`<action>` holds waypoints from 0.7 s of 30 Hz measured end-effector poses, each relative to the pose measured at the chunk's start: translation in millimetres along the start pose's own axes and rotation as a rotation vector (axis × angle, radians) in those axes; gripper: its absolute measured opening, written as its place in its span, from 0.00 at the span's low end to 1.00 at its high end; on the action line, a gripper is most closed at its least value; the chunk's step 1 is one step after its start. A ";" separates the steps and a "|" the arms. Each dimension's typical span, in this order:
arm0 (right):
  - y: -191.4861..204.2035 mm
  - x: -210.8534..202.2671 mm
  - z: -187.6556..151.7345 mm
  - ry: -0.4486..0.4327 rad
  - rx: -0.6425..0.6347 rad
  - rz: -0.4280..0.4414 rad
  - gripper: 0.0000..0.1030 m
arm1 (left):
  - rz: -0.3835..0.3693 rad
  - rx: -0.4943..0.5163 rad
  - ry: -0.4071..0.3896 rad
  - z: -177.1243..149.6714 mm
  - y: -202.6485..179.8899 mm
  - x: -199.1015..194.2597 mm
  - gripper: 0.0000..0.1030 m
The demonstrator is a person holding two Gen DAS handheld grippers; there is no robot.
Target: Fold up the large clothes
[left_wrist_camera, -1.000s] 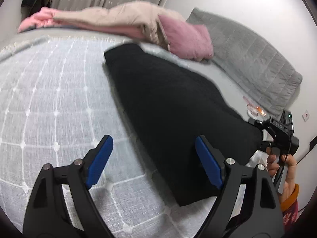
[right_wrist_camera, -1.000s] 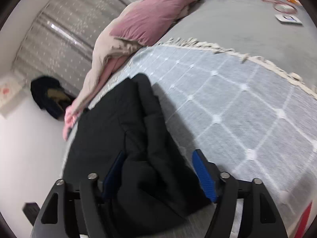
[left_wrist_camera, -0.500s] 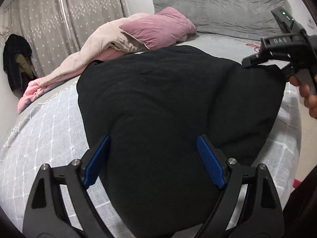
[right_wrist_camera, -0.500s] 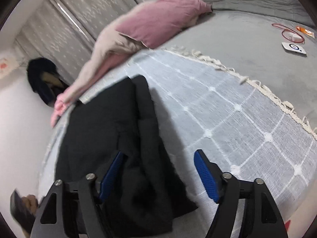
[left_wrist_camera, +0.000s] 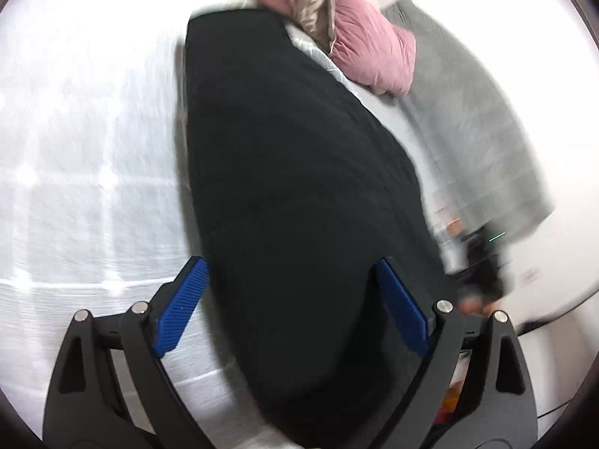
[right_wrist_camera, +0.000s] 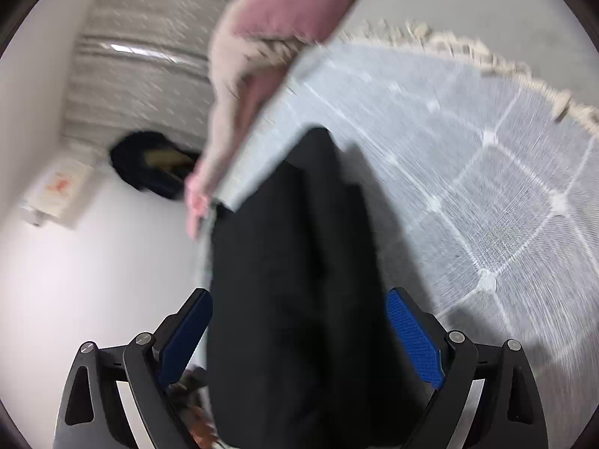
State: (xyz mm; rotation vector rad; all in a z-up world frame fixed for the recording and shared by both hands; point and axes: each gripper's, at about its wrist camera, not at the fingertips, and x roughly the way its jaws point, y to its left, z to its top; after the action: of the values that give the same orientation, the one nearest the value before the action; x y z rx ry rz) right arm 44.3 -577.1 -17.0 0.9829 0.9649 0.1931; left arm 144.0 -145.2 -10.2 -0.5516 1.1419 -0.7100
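A large black garment (left_wrist_camera: 299,172) lies folded lengthwise on the white grid-patterned blanket (left_wrist_camera: 86,157). It also shows in the right wrist view (right_wrist_camera: 295,262), long and narrow. My left gripper (left_wrist_camera: 292,303) is open, its blue pads on either side of the garment's near end. My right gripper (right_wrist_camera: 299,336) is open too, straddling the garment's other near end. The right gripper shows blurred at the right of the left wrist view (left_wrist_camera: 483,262). Both views are motion-blurred.
A pink pillow (left_wrist_camera: 370,52) and beige-pink bedding (right_wrist_camera: 239,75) lie at the far end of the bed. A grey padded headboard (left_wrist_camera: 471,119) stands beyond. The blanket's fringed edge (right_wrist_camera: 468,48) runs along the right. A dark item (right_wrist_camera: 149,164) hangs by the curtain.
Both grippers have swung quickly; the views tilted and blurred. The garment now runs between the open pads of each gripper. Both stayed open.
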 end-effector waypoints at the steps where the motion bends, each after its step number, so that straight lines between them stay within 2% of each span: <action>1: -4.7 13.3 0.8 0.049 0.002 -0.012 0.92 | -0.034 -0.045 0.002 1.2 8.2 5.2 0.92; 3: -15.2 36.5 0.6 0.114 0.010 -0.007 0.92 | -0.088 -0.101 -0.009 5.6 20.8 18.6 0.96; 6: -13.7 44.3 2.9 0.090 -0.015 0.058 0.90 | -0.151 -0.153 -0.003 9.2 31.6 35.3 0.97; 8: -12.7 54.7 1.5 0.095 -0.014 0.116 0.66 | -0.136 -0.142 -0.016 14.2 24.7 39.2 0.96; 9: -13.8 58.8 -0.2 0.081 -0.003 0.131 0.64 | -0.109 -0.110 -0.027 14.7 14.0 38.5 0.96; 11: -9.9 54.0 -1.2 0.052 -0.014 0.142 0.48 | -0.086 -0.040 -0.047 15.0 -9.2 35.6 0.94; 12: -6.1 48.2 -1.7 0.035 -0.023 0.153 0.44 | -0.085 0.011 -0.058 18.1 -26.0 34.5 0.93; 13: -0.6 39.9 -1.6 0.011 -0.036 0.174 0.40 | -0.090 0.053 -0.067 20.9 -41.2 33.8 0.91; 15: 16.7 21.5 -3.7 -0.046 -0.080 0.201 0.39 | -0.111 0.122 -0.076 32.0 -64.5 34.9 0.87; 19: 56.9 -40.1 -7.5 -0.243 -0.231 0.137 0.39 | -0.197 0.257 -0.077 61.0 -119.0 51.9 0.87; 21: 61.6 -71.6 -5.3 -0.347 -0.254 0.110 0.40 | -0.236 0.291 -0.061 79.2 -141.9 71.6 0.87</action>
State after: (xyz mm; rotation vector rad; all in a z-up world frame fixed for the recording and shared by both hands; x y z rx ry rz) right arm 14.4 -577.1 72.8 0.8021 0.5541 0.2225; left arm 204.7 -289.7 73.2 -0.4601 0.9046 -1.0370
